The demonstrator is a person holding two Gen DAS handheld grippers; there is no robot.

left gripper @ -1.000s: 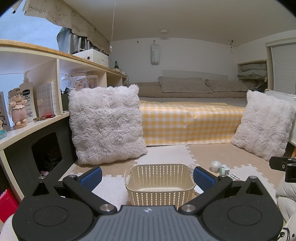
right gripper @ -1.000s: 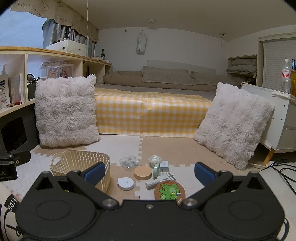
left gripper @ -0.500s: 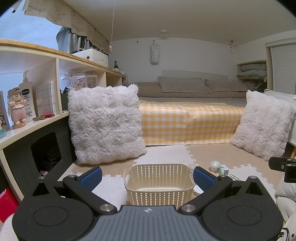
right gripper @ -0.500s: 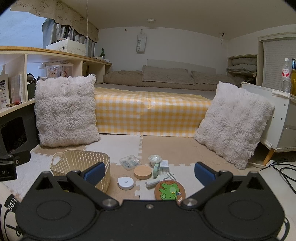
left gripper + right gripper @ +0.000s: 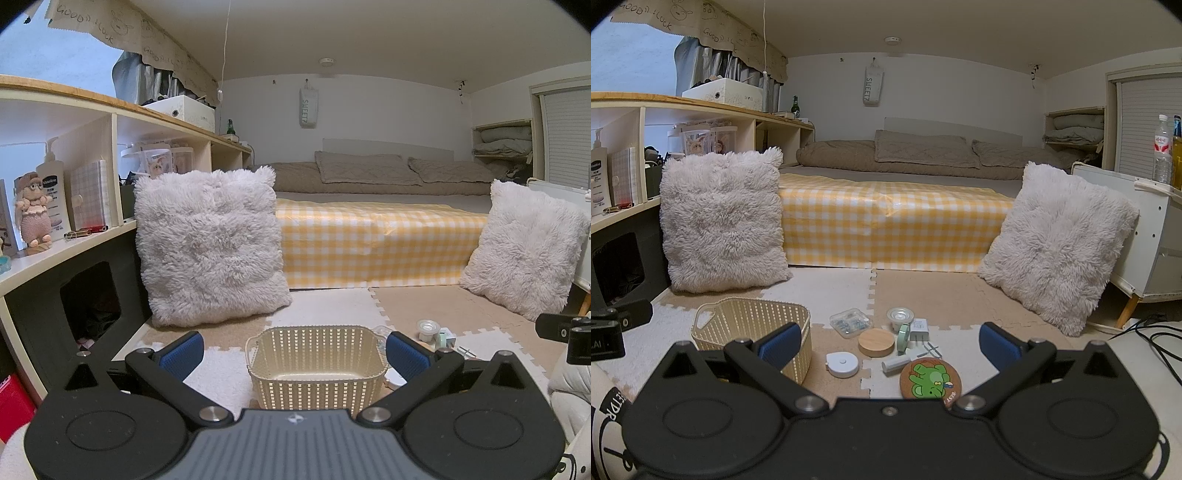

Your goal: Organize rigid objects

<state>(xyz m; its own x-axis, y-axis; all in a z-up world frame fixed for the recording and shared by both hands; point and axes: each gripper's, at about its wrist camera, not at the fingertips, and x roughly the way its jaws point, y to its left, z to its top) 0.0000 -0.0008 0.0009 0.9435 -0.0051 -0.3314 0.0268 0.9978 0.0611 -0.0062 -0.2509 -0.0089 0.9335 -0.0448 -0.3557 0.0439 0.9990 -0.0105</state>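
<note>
A cream plastic basket (image 5: 317, 363) stands empty on the floor mat, between the open fingers of my left gripper (image 5: 293, 356); it also shows in the right wrist view (image 5: 753, 334). To its right lie small items: a clear case (image 5: 849, 322), a round wooden lid (image 5: 876, 342), a white tape measure (image 5: 843, 364), a cork coaster with a green figure (image 5: 930, 378), a white charger plug (image 5: 919, 329), a green tape roll (image 5: 903, 336) and a small round jar (image 5: 900, 316). My right gripper (image 5: 888, 347) is open and empty, held above these items.
Two fluffy white pillows (image 5: 720, 218) (image 5: 1056, 240) lean at the left and right. A bed with a yellow checked cover (image 5: 894, 221) lies behind. A shelf unit (image 5: 74, 206) runs along the left. A white cabinet (image 5: 1145, 229) and cables (image 5: 1156, 332) are at the right.
</note>
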